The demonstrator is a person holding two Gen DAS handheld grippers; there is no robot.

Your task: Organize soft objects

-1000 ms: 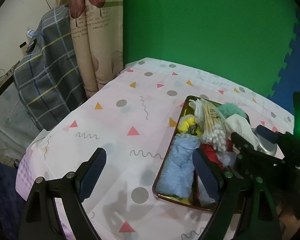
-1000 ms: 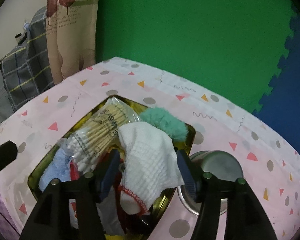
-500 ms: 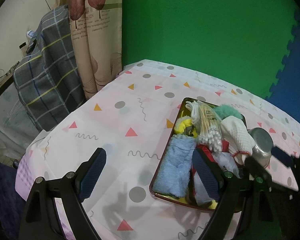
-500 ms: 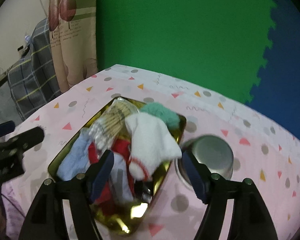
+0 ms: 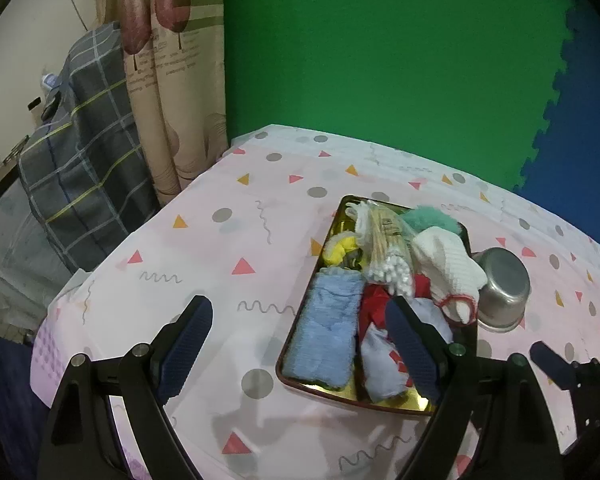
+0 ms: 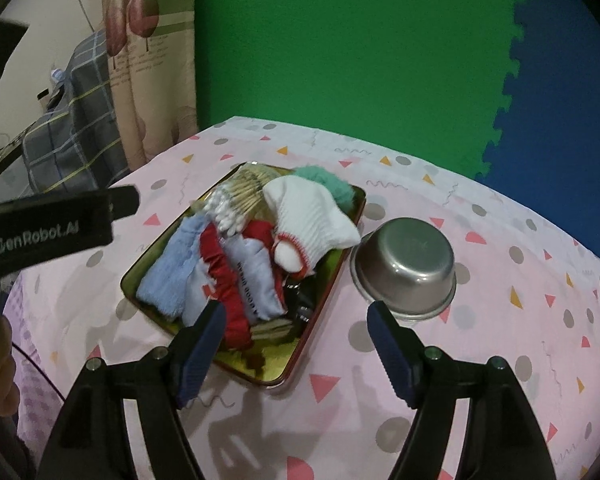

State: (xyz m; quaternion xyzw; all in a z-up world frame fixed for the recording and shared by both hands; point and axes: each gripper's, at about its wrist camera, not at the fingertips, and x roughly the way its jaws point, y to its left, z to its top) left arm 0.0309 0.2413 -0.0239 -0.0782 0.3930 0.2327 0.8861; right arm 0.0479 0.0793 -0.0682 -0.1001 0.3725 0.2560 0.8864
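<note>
A gold tray on the pink tablecloth holds a pile of soft things: a white sock with red trim, a light blue towel, a red cloth, a pale blue pouch, a teal pompom, a yellow item and a bag of cotton swabs. My left gripper is open and empty, above the tray's near left side. My right gripper is open and empty, above the tray's near right corner.
A steel bowl sits upside down just right of the tray. A plaid cloth and a curtain hang off the table's left. Green and blue foam mats form the back wall.
Both grippers have pulled back and up from the tray. The right gripper, which had its fingers around the white sock, has left it lying on the pile.
</note>
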